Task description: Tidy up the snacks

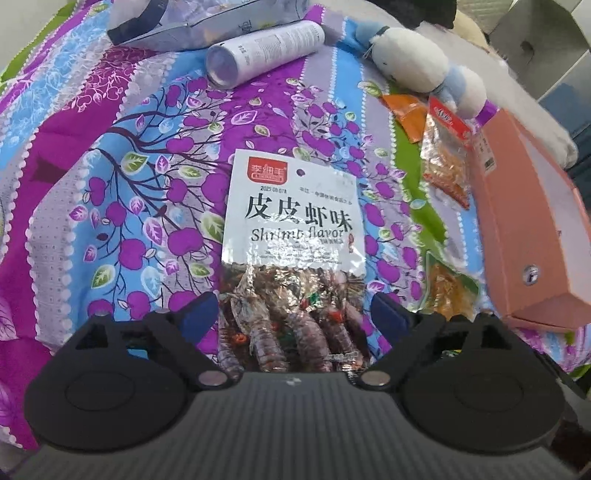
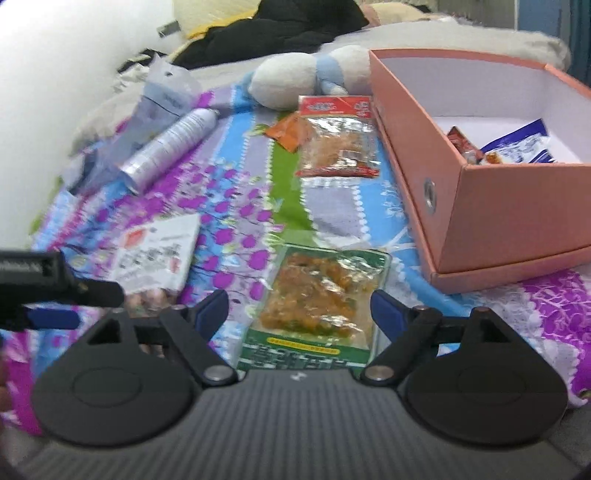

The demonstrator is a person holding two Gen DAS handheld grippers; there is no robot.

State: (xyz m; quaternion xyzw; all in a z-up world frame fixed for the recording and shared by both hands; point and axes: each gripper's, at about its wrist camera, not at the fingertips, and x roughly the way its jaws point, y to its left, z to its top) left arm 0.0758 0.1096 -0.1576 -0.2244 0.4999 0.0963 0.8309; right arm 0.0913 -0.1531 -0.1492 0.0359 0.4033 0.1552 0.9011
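My left gripper [image 1: 293,314] is open, its blue fingertips on either side of the near end of a white shrimp-flavor snack pack [image 1: 291,221] lying flat on the patterned bedspread. My right gripper [image 2: 300,308] is open around the near end of a green-edged pack of orange snacks [image 2: 317,295]. The shrimp pack [image 2: 155,251] and the left gripper [image 2: 51,295] show at the left of the right wrist view. A red-topped snack pack [image 2: 338,140] and a small orange sachet [image 2: 286,133] lie farther back. A pink box [image 2: 491,206] at the right holds a few snack packs [image 2: 517,147].
A silver spray can [image 2: 170,147] and a clear plastic bag [image 2: 162,99] lie at the back left. A white and blue plush toy [image 2: 310,77] sits behind the snacks by the box. Dark clothing [image 2: 288,29] lies beyond on the bed.
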